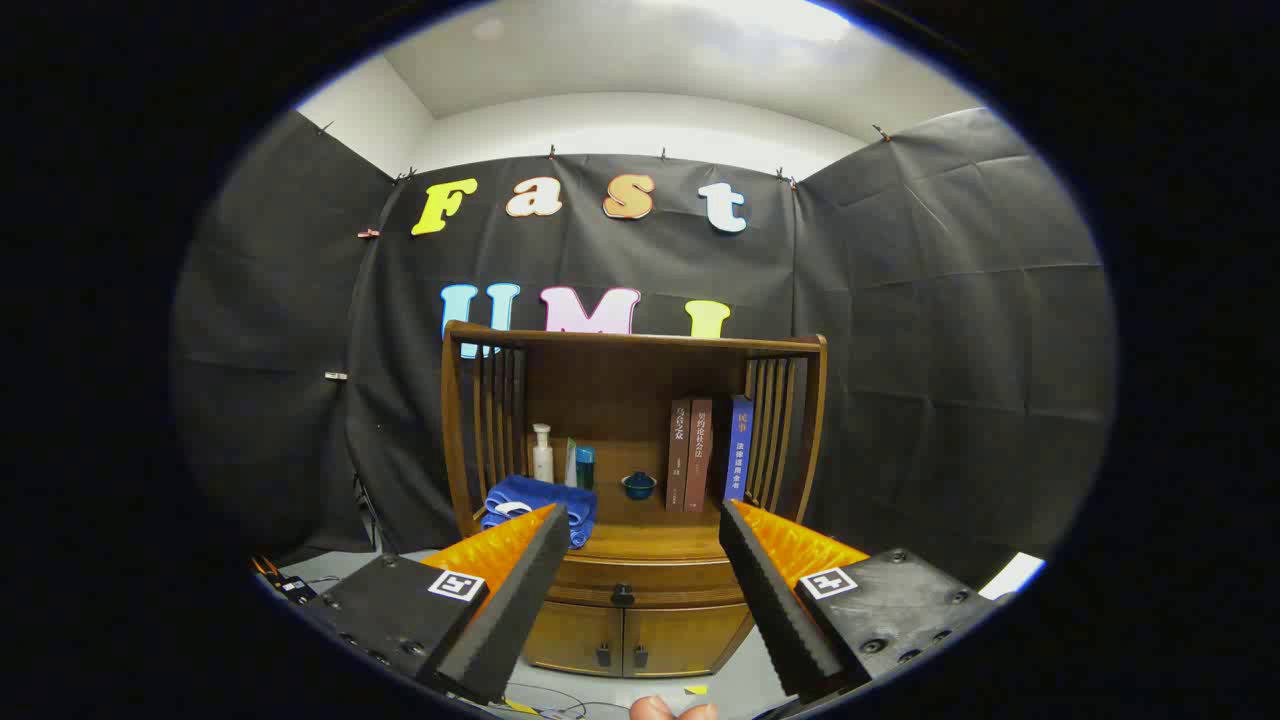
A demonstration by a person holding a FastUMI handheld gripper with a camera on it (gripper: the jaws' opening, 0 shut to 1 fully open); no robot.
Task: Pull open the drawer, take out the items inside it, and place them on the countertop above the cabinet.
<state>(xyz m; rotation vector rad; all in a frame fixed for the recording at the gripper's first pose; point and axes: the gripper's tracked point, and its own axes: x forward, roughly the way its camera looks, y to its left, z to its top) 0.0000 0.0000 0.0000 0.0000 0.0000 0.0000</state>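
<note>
The gripper (pixel 640 585) is held wide open, nothing between its fingers (pixel 520 590), and it's pointed at a wooden cabinet (pixel 630 480) that's seen a fair way ahead, not touched at all. The drawer (pixel 640 580) is spotted right in the gap between the fingers, below the countertop (pixel 650 535), and it looks fully closed, with a small dark knob (pixel 622 596) in the middle of its front. Two little doors (pixel 625 640) are seen under the drawer.

On the countertop, a blue towel (pixel 535 505) is bunched at the left, partly hidden by the left finger. Behind it a white pump bottle (pixel 542 452) and a teal container (pixel 585 467) are stood upright near the back. A small dark blue lidded cup (pixel 639 486) is placed about mid-counter. Three books (pixel 705 455) are stood upright at the right, two brown and one blue, just beside the slatted side.

What's inside the drawer can't be told. A fingertip (pixel 655 708) is glimpsed low down, under the gripper.
</note>
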